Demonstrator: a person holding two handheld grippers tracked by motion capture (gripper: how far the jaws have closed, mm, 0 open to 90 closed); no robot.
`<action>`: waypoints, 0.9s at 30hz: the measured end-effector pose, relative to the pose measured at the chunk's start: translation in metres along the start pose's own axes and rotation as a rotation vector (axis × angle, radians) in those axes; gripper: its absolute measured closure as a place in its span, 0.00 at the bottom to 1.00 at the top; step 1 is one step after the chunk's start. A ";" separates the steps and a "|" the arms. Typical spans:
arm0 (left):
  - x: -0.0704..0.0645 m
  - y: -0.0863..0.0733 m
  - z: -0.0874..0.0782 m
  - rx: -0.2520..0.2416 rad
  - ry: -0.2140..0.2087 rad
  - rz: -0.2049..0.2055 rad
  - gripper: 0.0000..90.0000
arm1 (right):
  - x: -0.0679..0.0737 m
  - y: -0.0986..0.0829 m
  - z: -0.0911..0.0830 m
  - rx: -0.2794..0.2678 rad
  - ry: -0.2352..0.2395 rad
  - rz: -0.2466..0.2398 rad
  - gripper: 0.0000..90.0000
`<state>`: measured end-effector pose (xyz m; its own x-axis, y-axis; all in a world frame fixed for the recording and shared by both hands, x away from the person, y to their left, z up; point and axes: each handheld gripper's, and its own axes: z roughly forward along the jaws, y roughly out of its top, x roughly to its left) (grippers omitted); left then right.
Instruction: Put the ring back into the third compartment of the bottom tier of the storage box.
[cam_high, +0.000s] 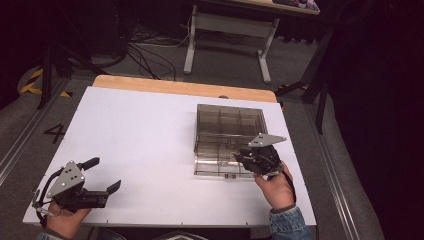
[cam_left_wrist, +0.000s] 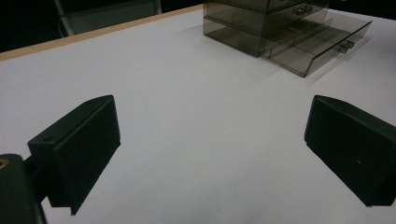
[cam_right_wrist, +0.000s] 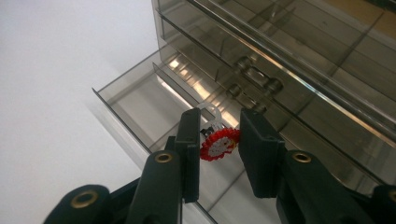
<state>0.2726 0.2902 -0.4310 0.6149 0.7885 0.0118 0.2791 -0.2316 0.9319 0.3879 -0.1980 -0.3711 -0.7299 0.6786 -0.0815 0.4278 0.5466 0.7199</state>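
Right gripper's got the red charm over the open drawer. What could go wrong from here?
1. The right gripper pinches only the edges of the small red charm, so it may slip or twist out early.
2. It hangs near the divider of the open bottom drawer; it could land in the wrong compartment.
3. The drawer unit looks light and the left gripper is far off, so a bump may shift it.

counter (cam_high: 140, 135): white top, light wood strip along the far edge. drawer box (cam_high: 227, 120): smoky grey-brown, see-through. charm (cam_right_wrist: 219, 143): red frilled rim, white centre with small red marks, clear loop. both grippers, left gripper (cam_high: 102, 175) and right gripper (cam_high: 246, 156): black jaws, brass-coloured rivets, grey top plates. sleeve (cam_high: 290, 222): blue denim.
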 end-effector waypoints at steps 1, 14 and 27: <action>0.000 0.000 0.000 0.000 0.000 -0.001 0.05 | -0.001 -0.001 0.000 0.003 -0.002 0.001 0.78; 0.000 0.000 0.000 -0.004 0.004 0.001 0.05 | -0.010 -0.010 0.001 0.050 -0.040 0.023 0.78; 0.000 0.000 0.001 -0.001 0.002 -0.001 0.05 | -0.020 -0.021 0.004 0.104 -0.060 0.050 0.78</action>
<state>0.2730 0.2896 -0.4310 0.6133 0.7898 0.0113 0.2792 -0.2302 0.9322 0.3959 -0.2213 -0.3875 -0.6741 0.7331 -0.0905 0.5184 0.5568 0.6490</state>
